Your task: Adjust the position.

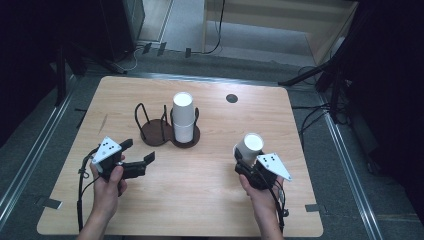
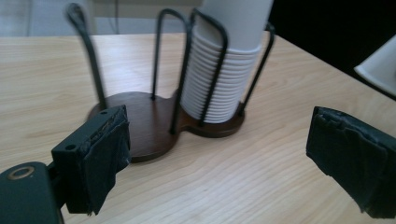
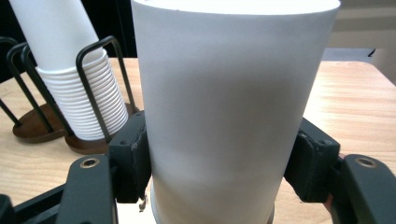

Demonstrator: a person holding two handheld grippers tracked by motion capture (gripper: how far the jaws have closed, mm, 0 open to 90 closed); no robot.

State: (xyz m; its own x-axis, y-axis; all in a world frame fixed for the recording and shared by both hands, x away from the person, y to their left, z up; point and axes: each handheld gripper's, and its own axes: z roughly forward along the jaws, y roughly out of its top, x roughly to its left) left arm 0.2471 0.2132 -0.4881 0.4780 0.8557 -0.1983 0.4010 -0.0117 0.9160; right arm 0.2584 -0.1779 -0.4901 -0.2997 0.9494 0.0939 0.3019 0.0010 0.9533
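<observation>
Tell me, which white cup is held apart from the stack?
The cup clamped in the right gripper, near the table's right side. The other cups sit nested in the wire holder.

Bare worktop (image 1: pixel 200 185) lies open between the two tools and toward the near edge; the wire cup holder (image 1: pixel 167 125) with its stack of paper cups (image 1: pixel 183 117) blocks the middle; its left bay stands free.

table (image 1: pixel 200 200): light wood, mid frame | small dark round hole (image 1: pixel 231 98): upper right of my tabletop | cables (image 1: pixel 210 47): grey floor, top centre | tape (image 1: pixel 312 208): lower right edge
</observation>
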